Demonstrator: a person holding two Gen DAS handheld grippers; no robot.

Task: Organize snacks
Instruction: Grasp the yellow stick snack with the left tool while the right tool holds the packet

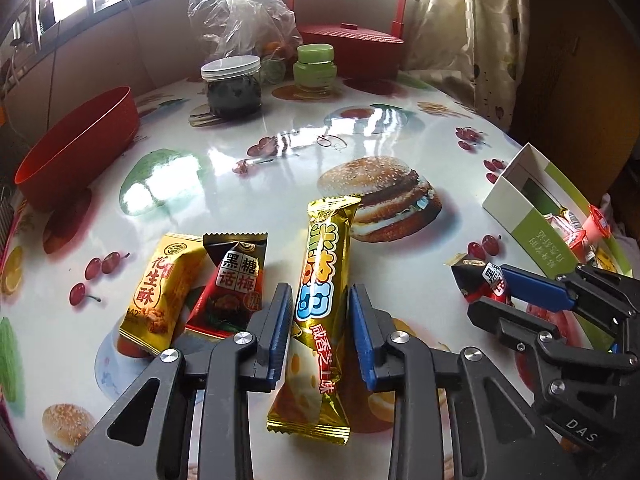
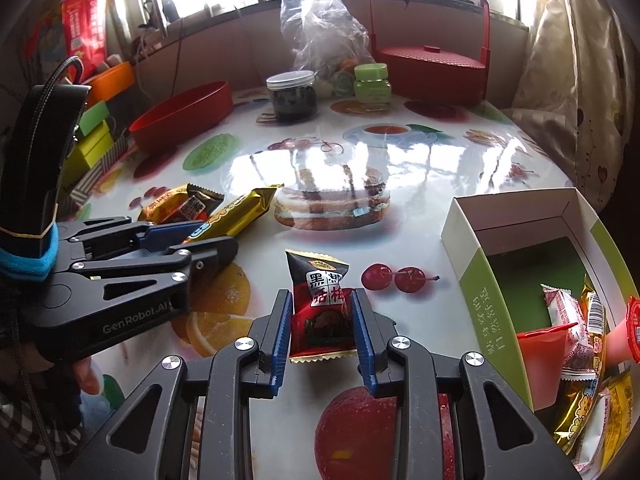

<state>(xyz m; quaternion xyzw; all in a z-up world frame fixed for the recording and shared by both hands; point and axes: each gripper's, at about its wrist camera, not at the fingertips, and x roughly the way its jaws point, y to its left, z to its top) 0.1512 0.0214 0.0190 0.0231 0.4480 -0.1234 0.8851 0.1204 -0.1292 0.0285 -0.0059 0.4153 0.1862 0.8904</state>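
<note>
A long gold snack bar (image 1: 328, 232) lies lengthwise between the blue pads of my left gripper (image 1: 320, 290), which press on its two sides. To its left, a yellow peanut-crisp packet (image 1: 160, 292) and a red-black plum packet (image 1: 232, 280) rest on the table. My right gripper (image 2: 321, 294) is shut on another red-black plum packet (image 2: 320, 272), upright just above the tablecloth. An open white-and-green box (image 2: 520, 240) to its right holds several snacks. The right wrist view shows the left gripper (image 2: 216, 236) from the side, clamped on the gold bar (image 2: 248, 208).
A red bowl (image 1: 80, 148) stands at the left. A dark-filled jar (image 1: 234, 88), a green jar (image 1: 314, 68), a clear plastic bag (image 1: 240, 8) and a red handled basket (image 1: 352, 40) stand at the back. The glossy tablecloth (image 1: 288, 168) shows printed food. A curtain (image 2: 560, 80) hangs on the right.
</note>
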